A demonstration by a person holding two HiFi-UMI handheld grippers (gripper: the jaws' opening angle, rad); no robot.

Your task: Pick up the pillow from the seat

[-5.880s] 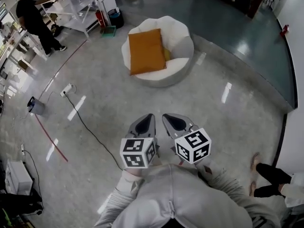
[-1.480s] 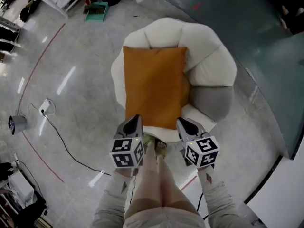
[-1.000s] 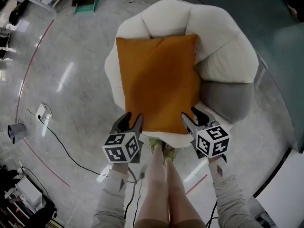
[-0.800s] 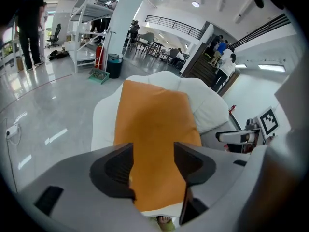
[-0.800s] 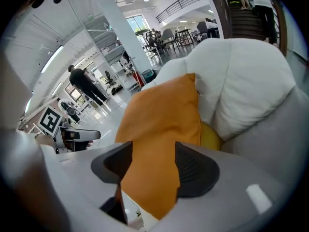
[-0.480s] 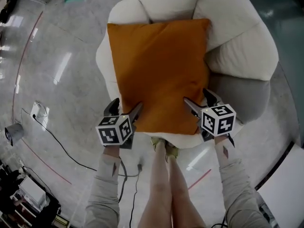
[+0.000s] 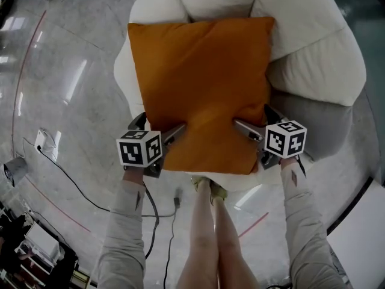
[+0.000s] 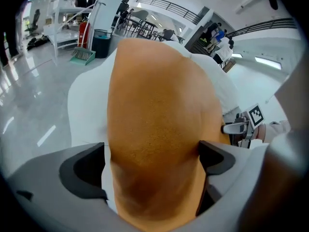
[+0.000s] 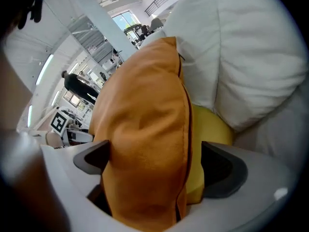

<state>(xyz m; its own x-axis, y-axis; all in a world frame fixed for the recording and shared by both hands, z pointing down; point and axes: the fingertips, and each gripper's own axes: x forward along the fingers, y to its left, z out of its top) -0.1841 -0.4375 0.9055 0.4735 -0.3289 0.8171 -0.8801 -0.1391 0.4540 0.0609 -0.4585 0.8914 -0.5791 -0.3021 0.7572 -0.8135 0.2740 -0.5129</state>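
An orange pillow (image 7: 198, 83) lies flat on the round white seat (image 7: 313, 47). My left gripper (image 7: 157, 125) is at the pillow's near left corner, its jaws opening wide, and the pillow's edge (image 8: 159, 120) fills the gap between them. My right gripper (image 7: 255, 118) is at the near right corner with its jaws also opening. Between them sits the pillow's seamed edge (image 9: 140, 144), with a yellow cushion (image 9: 207, 129) just under it. The pillow rests on the seat.
A grey patch of the seat (image 7: 325, 125) lies right of the right gripper. My legs (image 7: 210, 233) stand at the seat's front. A black cable (image 7: 66, 185) and a power strip (image 7: 45, 142) lie on the glossy floor at left. A person (image 9: 79, 88) stands far off.
Both grippers have moved forward from the seat's front rim onto the pillow's near corners. Their jaws have spread from nearly shut to wide. The pillow has not shifted.
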